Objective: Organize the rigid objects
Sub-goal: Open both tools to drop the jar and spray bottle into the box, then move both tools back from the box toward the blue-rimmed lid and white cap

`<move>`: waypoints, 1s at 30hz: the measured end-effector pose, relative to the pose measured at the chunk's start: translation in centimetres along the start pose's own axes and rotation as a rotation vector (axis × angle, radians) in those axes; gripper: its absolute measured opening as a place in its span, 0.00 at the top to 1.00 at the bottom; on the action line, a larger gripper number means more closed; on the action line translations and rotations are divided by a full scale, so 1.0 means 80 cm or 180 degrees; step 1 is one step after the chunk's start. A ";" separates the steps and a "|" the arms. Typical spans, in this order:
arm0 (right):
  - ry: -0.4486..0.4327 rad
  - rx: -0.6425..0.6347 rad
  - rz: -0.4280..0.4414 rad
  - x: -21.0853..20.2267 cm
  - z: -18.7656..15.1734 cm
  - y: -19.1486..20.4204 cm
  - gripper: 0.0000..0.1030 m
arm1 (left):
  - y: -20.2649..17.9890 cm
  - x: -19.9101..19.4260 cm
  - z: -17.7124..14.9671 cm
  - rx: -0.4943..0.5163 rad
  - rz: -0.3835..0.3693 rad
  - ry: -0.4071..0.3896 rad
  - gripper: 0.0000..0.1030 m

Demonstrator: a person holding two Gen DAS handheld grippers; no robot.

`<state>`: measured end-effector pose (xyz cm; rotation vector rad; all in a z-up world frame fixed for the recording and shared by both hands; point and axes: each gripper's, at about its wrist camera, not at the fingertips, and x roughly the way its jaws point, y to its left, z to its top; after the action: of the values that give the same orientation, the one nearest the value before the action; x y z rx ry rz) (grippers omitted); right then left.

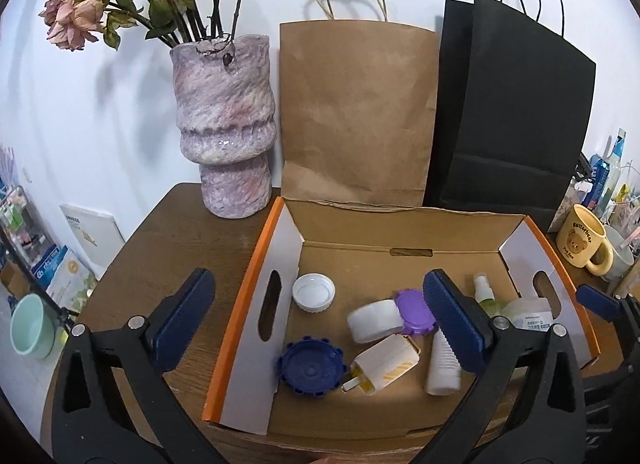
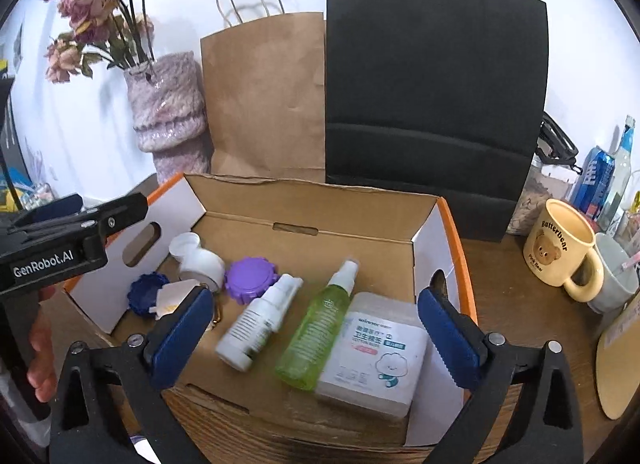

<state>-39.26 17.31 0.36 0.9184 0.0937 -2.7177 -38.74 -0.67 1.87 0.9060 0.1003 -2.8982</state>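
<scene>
Both claws, left (image 1: pixel 320 320) and right (image 2: pixel 316 328), gape empty above the box (image 2: pixel 304 200).

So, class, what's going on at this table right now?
A person holds a two-finger gripper in each hand over an open cardboard box. The left gripper and right gripper are both open and empty. In the box lie a green spray bottle, a white spray bottle, a cotton bud pack, a purple lid and a blue lid.
</scene>
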 end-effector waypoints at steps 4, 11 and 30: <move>0.0007 0.0143 0.0134 -0.003 0.003 -0.010 0.00 | 0.001 -0.007 0.002 -0.0004 0.0019 -0.0018 0.00; 0.0030 0.0227 0.0266 -0.005 0.000 -0.012 0.00 | -0.001 -0.019 0.002 0.0048 -0.0008 -0.0045 0.00; -0.0038 0.0107 0.0264 -0.046 -0.016 -0.005 0.00 | -0.011 -0.068 -0.015 0.0187 -0.0123 -0.0172 0.00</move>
<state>-35.79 18.78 1.54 0.8950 0.0074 -2.6556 -33.75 0.76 4.01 0.8432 0.0286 -2.9735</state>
